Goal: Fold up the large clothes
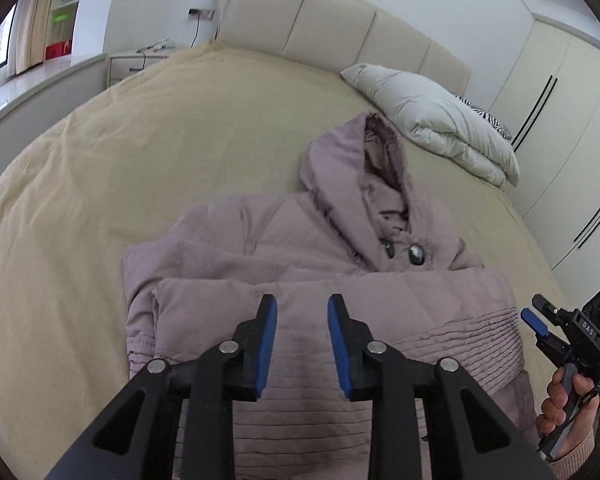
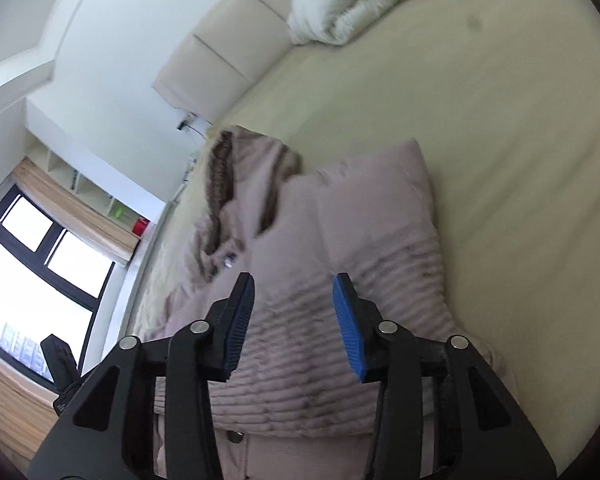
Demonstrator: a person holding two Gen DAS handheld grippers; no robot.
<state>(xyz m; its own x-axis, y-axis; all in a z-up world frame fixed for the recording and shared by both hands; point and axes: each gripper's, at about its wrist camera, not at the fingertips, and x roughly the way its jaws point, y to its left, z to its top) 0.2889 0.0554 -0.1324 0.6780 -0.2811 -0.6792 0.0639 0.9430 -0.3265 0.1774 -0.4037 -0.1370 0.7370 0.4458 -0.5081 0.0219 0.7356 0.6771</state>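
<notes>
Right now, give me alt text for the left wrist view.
A mauve hooded coat lies partly folded on a beige bed, the open left claw above it. A folded white duvet lies near the headboard.

Both grippers' fingers (image 1: 266,344) (image 2: 350,328) apart, empty.

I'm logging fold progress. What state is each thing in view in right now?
Jacket: lying on the bed, sleeves folded across its front, hood flat.
Left hand-held gripper: open, empty, above the jacket.
Right hand-held gripper: open, empty, above the jacket.
Duvet: folded, by the headboard.
Bed: covered with a beige sheet.
</notes>
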